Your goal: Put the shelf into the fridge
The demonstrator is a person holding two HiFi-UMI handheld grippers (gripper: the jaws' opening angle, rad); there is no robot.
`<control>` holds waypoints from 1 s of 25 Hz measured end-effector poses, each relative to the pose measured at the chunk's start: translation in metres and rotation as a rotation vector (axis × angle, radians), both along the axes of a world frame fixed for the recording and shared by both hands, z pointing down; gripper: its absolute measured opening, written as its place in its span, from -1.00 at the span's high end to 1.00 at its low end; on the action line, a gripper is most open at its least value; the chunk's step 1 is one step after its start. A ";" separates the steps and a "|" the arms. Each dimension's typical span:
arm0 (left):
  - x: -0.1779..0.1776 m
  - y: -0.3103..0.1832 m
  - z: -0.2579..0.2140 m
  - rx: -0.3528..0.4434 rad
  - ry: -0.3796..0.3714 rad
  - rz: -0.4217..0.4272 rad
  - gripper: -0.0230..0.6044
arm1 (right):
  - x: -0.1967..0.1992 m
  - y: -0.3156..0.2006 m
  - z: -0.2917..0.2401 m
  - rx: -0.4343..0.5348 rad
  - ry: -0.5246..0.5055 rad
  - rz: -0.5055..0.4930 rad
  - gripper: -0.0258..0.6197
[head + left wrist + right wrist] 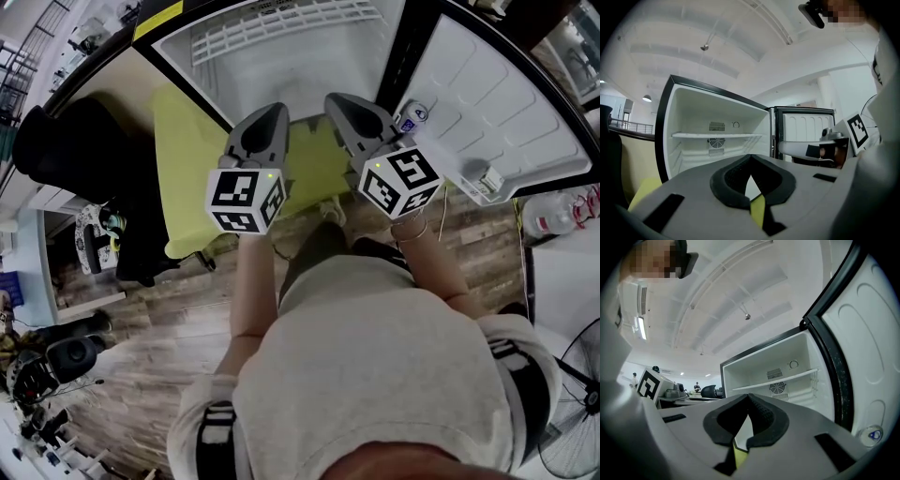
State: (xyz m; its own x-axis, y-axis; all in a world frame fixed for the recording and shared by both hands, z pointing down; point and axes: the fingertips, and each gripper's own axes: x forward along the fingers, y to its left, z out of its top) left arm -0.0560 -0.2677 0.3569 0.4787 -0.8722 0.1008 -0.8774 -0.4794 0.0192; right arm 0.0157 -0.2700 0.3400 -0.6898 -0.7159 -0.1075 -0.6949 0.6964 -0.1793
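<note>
The fridge (281, 66) stands open in front of me. A white wire shelf (281, 23) sits across its upper part; it shows as a level white shelf (717, 135) in the left gripper view and as the shelf (778, 379) in the right gripper view. My left gripper (272, 112) and right gripper (337, 101) hang side by side just in front of the opening, pointing into it. Both are shut, fingertips together, with nothing held: the left gripper (750, 157) and the right gripper (749, 395) touch neither shelf nor fridge.
The fridge door (506, 103) swings open at the right, with a small item (412, 114) in its tray. A yellow-green panel (187, 159) and a black chair (84, 159) are at the left. A water bottle (553, 214) and a fan (577, 412) stand at the right.
</note>
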 end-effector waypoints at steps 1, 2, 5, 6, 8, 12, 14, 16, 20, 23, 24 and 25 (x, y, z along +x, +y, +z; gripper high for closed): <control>0.003 0.001 0.002 -0.005 -0.006 0.011 0.89 | -0.001 0.001 0.003 -0.008 -0.001 -0.009 0.89; 0.006 0.003 0.004 -0.011 -0.007 0.022 0.89 | -0.002 0.003 0.006 -0.019 -0.002 -0.017 0.89; 0.012 0.007 0.009 -0.021 0.033 0.041 0.88 | -0.004 0.006 0.017 -0.049 0.016 -0.025 0.89; 0.012 0.008 0.011 -0.021 0.043 0.039 0.89 | -0.004 0.007 0.022 -0.055 0.029 -0.023 0.89; 0.013 0.010 0.015 -0.026 0.054 0.034 0.89 | -0.004 0.009 0.029 -0.068 0.043 -0.021 0.89; 0.018 0.016 0.029 -0.061 0.041 0.045 0.89 | -0.002 0.010 0.038 -0.104 0.041 -0.021 0.89; 0.023 0.019 0.037 -0.088 0.012 0.063 0.89 | -0.001 0.011 0.042 -0.118 0.045 -0.021 0.89; 0.029 0.022 0.043 -0.114 0.000 0.088 0.89 | -0.002 0.012 0.045 -0.125 0.053 -0.023 0.89; 0.035 0.025 0.048 -0.139 0.011 0.105 0.89 | -0.007 0.017 0.049 -0.129 0.070 -0.040 0.89; 0.039 0.026 0.048 -0.141 0.004 0.105 0.89 | -0.006 0.019 0.051 -0.134 0.072 -0.046 0.89; 0.040 0.025 0.048 -0.141 0.002 0.106 0.89 | -0.005 0.019 0.052 -0.136 0.072 -0.046 0.89; 0.040 0.026 0.048 -0.141 0.001 0.107 0.89 | -0.004 0.019 0.052 -0.137 0.073 -0.045 0.89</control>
